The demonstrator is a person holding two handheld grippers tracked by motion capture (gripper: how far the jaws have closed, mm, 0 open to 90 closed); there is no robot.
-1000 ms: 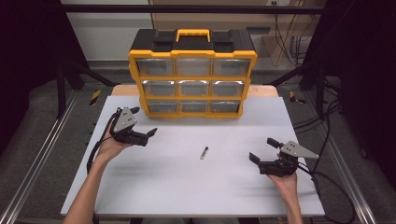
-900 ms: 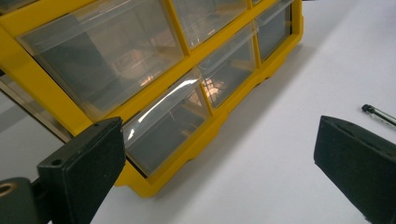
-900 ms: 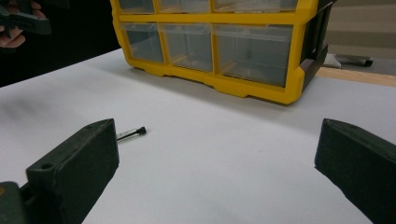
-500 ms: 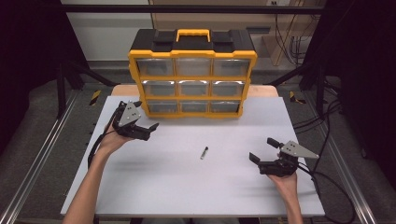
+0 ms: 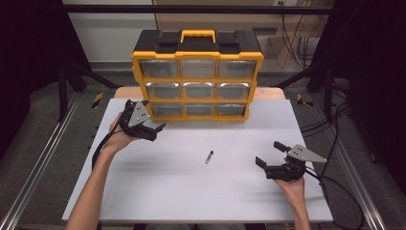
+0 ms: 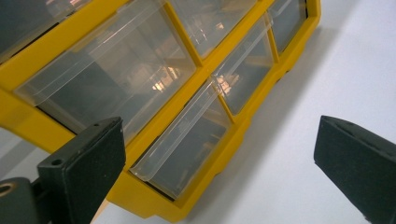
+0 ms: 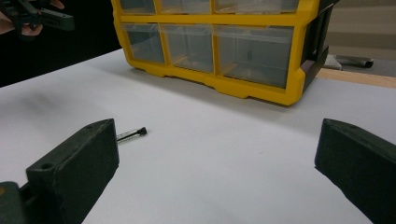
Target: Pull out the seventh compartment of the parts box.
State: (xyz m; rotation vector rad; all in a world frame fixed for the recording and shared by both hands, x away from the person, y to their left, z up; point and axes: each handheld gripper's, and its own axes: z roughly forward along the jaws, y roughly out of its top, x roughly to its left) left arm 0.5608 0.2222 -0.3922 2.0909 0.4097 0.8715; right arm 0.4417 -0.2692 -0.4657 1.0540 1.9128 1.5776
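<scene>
Yellow drawer box (image 5: 197, 76) sits at the top middle. The left gripper (image 5: 152, 128), jaws apart, is beside its bottom-left drawer (image 6: 187, 151). The right gripper (image 5: 269, 154), jaws apart, waits lower right near a small screw (image 5: 209, 156).

So the left tool (image 5: 152, 128) moves up the desk (image 5: 191, 201) toward its far edge and now sits just in front of the yellow drawer cabinet (image 5: 197, 76), by the bottom-left drawer (image 6: 187, 149). Its jaws are spread wide, pointing at that drawer's front.
</scene>
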